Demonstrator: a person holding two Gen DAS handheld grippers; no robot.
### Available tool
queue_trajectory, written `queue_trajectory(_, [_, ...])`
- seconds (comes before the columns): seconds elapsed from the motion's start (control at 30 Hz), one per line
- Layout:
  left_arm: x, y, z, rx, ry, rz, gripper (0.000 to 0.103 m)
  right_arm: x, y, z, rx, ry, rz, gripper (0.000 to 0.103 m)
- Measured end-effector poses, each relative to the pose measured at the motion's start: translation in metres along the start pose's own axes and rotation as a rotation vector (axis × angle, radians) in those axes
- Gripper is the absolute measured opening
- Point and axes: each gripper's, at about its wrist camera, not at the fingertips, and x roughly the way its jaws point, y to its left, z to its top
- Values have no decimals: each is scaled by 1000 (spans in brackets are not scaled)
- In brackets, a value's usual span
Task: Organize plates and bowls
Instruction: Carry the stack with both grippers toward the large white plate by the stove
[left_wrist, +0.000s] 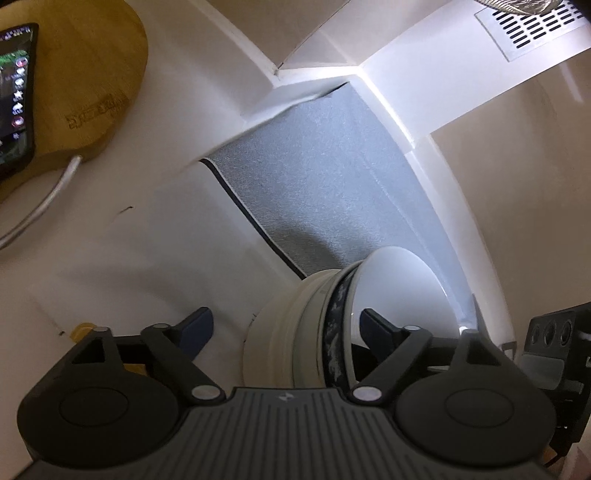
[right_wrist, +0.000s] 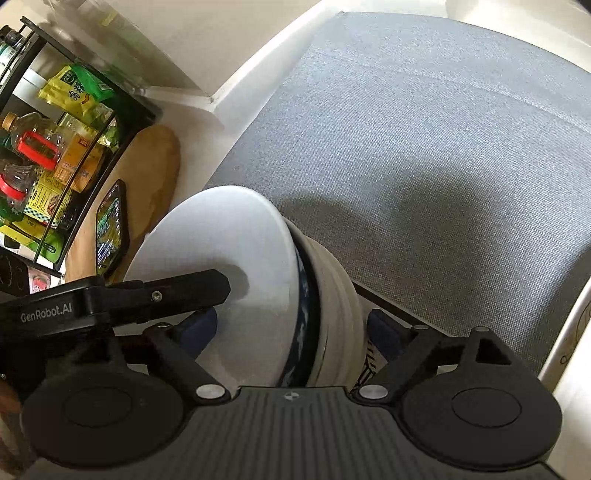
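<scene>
Fingers first: your left gripper (left_wrist: 286, 326) stands wide, its dark blue pads spread to either side of a stack of dishes (left_wrist: 314, 332) turned on edge. In the left wrist view the right pad sits inside the hollow of the front white bowl (left_wrist: 399, 291), while the left pad hangs clear of the cream ribbed bowl (left_wrist: 280, 332) at the back of the stack; neither pad visibly presses on it.

Your right gripper (right_wrist: 291, 332) is likewise spread wide around the same stack from the other side. Its left pad lies just beside the smooth white face of the front bowl, its right pad just beside the ribbed cream wall; whether either one touches, you cannot tell. One black finger (right_wrist: 184, 291) of your left gripper crosses in from the left and reaches over the white bowl's glossy inner surface.

Between the white bowl and the ribbed one sits a dish with a dark blue mottled rim (right_wrist: 303, 314), glazed and speckled.

The stack rests at the near edge of a grey woven mat (right_wrist: 424, 147) with a dark border, lying in a white recess. To the left, on the pale counter, a rounded wooden board (left_wrist: 92, 81) carries a lit phone (left_wrist: 14, 92), with a pale cable (left_wrist: 48, 199) trailing from under it. Farther left in the right wrist view, a black wire rack (right_wrist: 55, 140) holds bottles and bright packets.
</scene>
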Motion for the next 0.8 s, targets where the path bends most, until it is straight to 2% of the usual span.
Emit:
queue_trajectory(0.2, [2,1,1,12,25,-36,90,-1,0,-3,11,-10,-3,90])
queue_trajectory(0.23, [2,1,1,15,24,-47,88,-1,0,-4,12,-11,-4,90])
queue_trajectory(0.27, [4,2,1,6,35,-81,78,-1,0,-3,11,-11,-5,89])
queue_trajectory(0.3, [6,3,3,-14,49,-93,76,-1,1,-3,10,-10,-9,89])
queue_trajectory(0.37, [11,0,5,6,44,-62,71,-2,4,-4,3,-15,-18,88])
queue_trajectory(0.47, [13,-2,5,23,46,-55,71,-3,3,-7,7,-27,-14,86])
queue_trajectory(0.8, [14,0,4,-10,55,-60,71,-8,3,-7,42,-45,-38,81])
